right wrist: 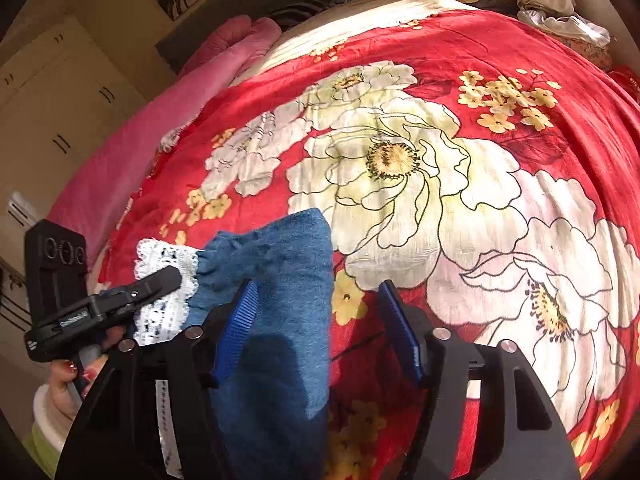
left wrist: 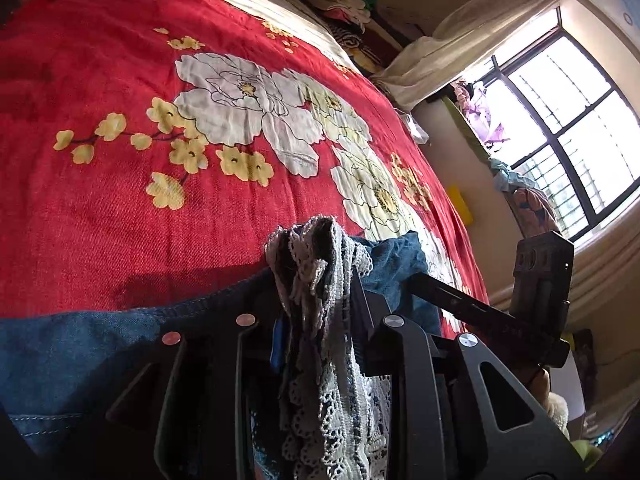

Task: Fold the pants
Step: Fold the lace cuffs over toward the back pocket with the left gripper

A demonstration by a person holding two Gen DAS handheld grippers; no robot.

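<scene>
While my left gripper [left wrist: 316, 280] pinched the bunched lace hem [left wrist: 308, 264] of the pants [left wrist: 68, 352], its fingers stood close together with the white lace and dark denim squeezed up between them. Blue denim spread to the left of those fingers and a rumpled fold of it lay just to their right, all of it on the bed's red flowered cover [left wrist: 120, 208]. My right gripper [right wrist: 320, 316] had its fingers well apart, clamped on nothing; the blue ribbed pads [right wrist: 236, 324] showed bare. One pant leg [right wrist: 280, 280] ran up between those fingers, lying against the left one and stopping short of the right one, with the red cover showing in the gap. Left of my right fingers, the lace hem [right wrist: 164, 280] of that leg sat under the tip of my left gripper [right wrist: 156, 280], and part of a hand [right wrist: 66, 380] showed below it. A window [left wrist: 560, 128] lay off to the right of my left fingers.
</scene>
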